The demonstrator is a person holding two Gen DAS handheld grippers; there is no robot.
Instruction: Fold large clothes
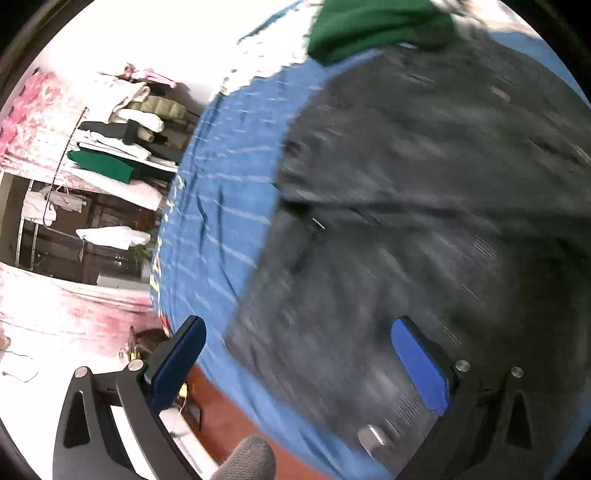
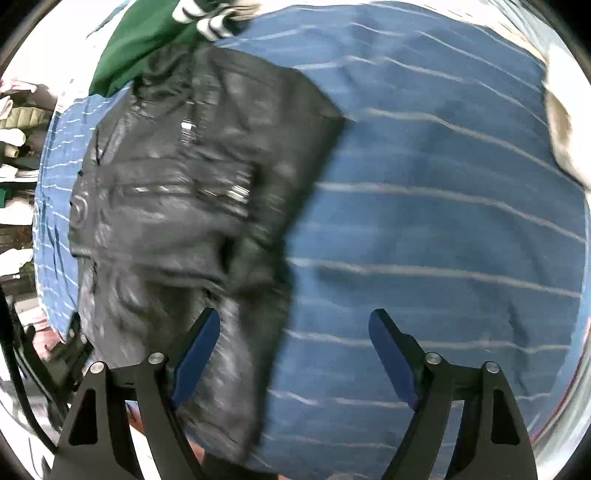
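A black padded jacket (image 2: 192, 192) lies on a blue striped sheet (image 2: 443, 221), its zip front up; it also fills the right of the left wrist view (image 1: 424, 221). My left gripper (image 1: 299, 332) is open and empty, hovering over the jacket's near left edge. My right gripper (image 2: 295, 325) is open and empty above the jacket's near right edge, its left finger over the jacket and its right finger over bare sheet. Both views are motion-blurred.
A green garment (image 1: 376, 26) lies at the far end of the sheet, also in the right wrist view (image 2: 140, 40). A pale garment (image 2: 565, 136) lies at the right edge. Shelves of folded clothes (image 1: 125, 140) stand to the left. Red-brown floor (image 1: 236, 417) shows below.
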